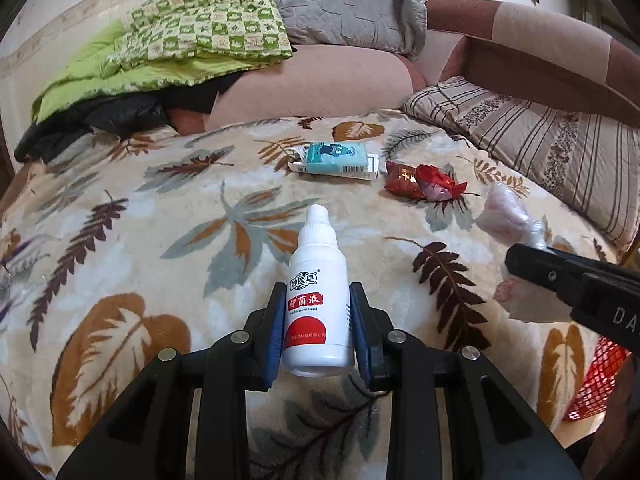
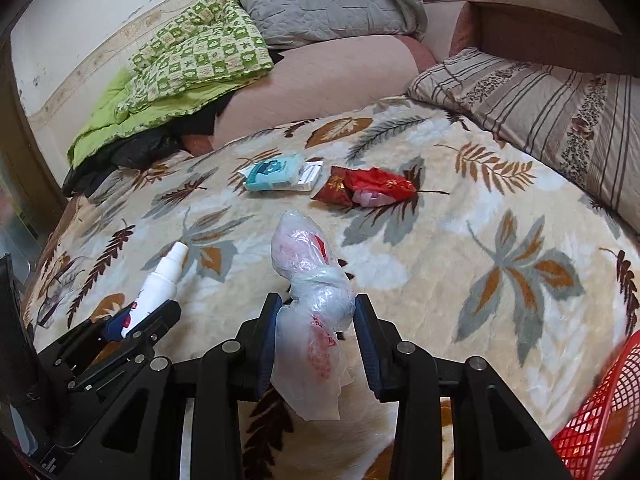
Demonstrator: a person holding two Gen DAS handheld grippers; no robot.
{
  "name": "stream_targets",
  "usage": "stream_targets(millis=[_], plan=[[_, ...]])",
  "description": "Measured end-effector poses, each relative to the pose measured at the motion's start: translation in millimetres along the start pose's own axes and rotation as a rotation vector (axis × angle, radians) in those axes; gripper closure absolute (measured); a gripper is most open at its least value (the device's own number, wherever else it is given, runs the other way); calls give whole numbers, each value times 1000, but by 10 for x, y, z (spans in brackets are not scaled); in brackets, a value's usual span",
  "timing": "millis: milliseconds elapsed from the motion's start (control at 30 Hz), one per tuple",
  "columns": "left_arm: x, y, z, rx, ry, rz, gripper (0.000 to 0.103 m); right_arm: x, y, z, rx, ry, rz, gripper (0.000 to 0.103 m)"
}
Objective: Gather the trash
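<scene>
Red mesh basket [image 2: 600, 420]: right of the right claw, cut off by the frame edge. White bottle [image 1: 320, 300]: small label print was illegible; sides were covered by the left claw's pads. Knotted plastic bag [image 2: 316, 320]: contents were indistinct.

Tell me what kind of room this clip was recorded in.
Most likely a bedroom: a bed covered by a beige leaf-patterned fleece blanket, a striped brown pillow at its edge, and a folded green checked quilt piled beside a grey quilted cushion.
</scene>
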State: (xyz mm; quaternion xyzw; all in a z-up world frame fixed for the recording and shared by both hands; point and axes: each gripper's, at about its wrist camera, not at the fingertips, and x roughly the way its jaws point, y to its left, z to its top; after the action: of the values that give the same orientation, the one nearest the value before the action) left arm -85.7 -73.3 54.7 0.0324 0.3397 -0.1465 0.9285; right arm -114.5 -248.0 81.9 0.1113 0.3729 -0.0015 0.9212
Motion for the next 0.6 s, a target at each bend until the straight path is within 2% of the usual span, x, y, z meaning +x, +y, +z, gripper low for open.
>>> stream_targets(millis=[333, 600], plan=[[33, -71, 17, 47, -21, 28, 74, 58, -109, 32, 37, 11, -12, 63], [38, -87, 16, 47, -20, 32, 74, 81, -90, 38, 29, 15, -17, 63]])
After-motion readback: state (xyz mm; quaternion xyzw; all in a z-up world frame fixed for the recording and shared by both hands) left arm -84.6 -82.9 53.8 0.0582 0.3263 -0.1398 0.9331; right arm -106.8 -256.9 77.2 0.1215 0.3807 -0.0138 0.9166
